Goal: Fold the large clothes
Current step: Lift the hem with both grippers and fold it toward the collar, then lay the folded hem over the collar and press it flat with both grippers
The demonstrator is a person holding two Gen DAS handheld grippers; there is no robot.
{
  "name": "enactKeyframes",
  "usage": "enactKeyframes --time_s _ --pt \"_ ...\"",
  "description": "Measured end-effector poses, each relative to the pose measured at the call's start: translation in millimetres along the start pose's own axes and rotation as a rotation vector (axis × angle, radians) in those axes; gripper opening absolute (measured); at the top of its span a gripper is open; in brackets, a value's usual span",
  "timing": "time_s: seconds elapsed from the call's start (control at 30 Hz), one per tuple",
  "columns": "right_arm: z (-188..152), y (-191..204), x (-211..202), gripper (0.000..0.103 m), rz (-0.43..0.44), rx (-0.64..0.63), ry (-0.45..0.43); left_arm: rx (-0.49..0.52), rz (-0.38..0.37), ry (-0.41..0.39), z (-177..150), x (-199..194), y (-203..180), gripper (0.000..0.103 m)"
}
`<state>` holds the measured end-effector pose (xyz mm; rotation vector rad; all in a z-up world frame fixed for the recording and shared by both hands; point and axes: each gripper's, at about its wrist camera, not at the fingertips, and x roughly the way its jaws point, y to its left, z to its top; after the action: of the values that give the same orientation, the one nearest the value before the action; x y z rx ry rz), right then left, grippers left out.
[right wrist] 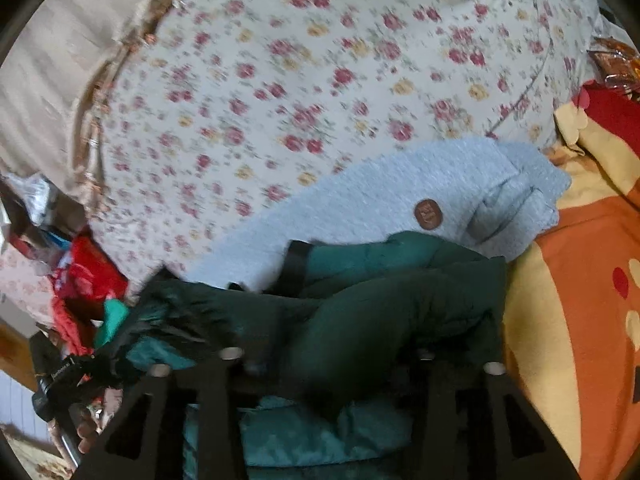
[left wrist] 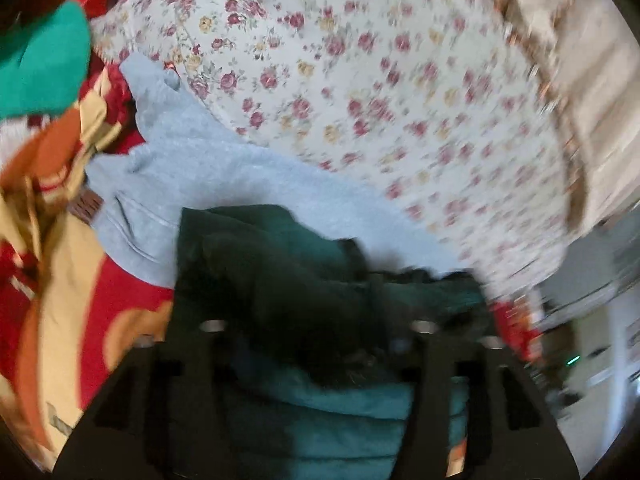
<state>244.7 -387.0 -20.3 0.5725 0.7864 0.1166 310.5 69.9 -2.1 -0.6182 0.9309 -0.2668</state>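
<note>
Left wrist view: left gripper (left wrist: 316,332) and right gripper (right wrist: 326,360) stand half open, gripping nothing, above folded green coat (left wrist: 280,264); press layers flat toward twelve o'clock.

The dark green jacket (right wrist: 400,304) is quilted padded cloth with a slight sheen and a dark fuzzy trim (right wrist: 180,312) at its left. Behind it the pale blue sweater (right wrist: 360,204) is soft, nubbly fleece with a round brown leather-like patch (right wrist: 427,213). The flowered sheet (left wrist: 360,80) is smooth matt cotton-like cloth. Both grippers' fingers (left wrist: 192,392) look like matt black plastic.
</note>
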Motion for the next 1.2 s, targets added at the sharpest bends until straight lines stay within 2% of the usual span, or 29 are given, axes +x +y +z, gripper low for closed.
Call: enactKeyframes --time_s 0.03,0.07,0.13,0.2,0.27,0.37,0.53,0.63,0.83,1.2 --pt "-0.5 3.4 -4.1 0.08 0.001 -0.011 -0.017 -0.03 -0.043 -0.01 1.3 -6.2 0.8 0.07" --pt "-1.3 8.5 -10.2 0.086 -0.009 -0.03 -0.045 -0.059 -0.09 -0.014 3.6 -11.8 0.9 0.07" --pt "-2.3 19.8 -19.9 0.086 -0.028 -0.064 -0.076 -0.087 -0.147 -0.015 7.7 -21.0 -2.3 0.07" --pt "-6.0 32.3 -28.5 0.086 -0.033 -0.108 -0.098 -0.065 -0.15 -0.028 9.0 -32.5 -11.7 0.071" --pt "-13.7 45.4 -31.4 0.086 -0.044 -0.157 -0.108 0.0 -0.094 -0.042 5.3 -38.2 -22.9 0.073" --pt "-32.8 59.0 -11.3 0.086 -0.057 -0.227 -0.039 0.132 0.04 -0.044 -11.3 -28.5 -37.9 0.073" --pt "-61.7 61.3 37.5 0.086 -0.133 -0.313 0.058 0.33 0.247 -0.027 -44.0 22.4 -50.6 0.073" --pt "-69.6 61.6 58.2 0.086 -0.205 -0.389 0.044 0.415 0.359 -0.024 -54.2 51.9 -45.1 0.073" --pt "-63.3 57.4 85.4 0.086 -0.245 -0.437 0.027 0.45 0.418 -0.036 -44.9 84.1 -33.0 0.073" --pt "-30.5 42.7 130.0 0.093 -0.232 -0.368 0.044 0.482 0.473 -0.026 -15.4 140.3 -33.0 0.075"
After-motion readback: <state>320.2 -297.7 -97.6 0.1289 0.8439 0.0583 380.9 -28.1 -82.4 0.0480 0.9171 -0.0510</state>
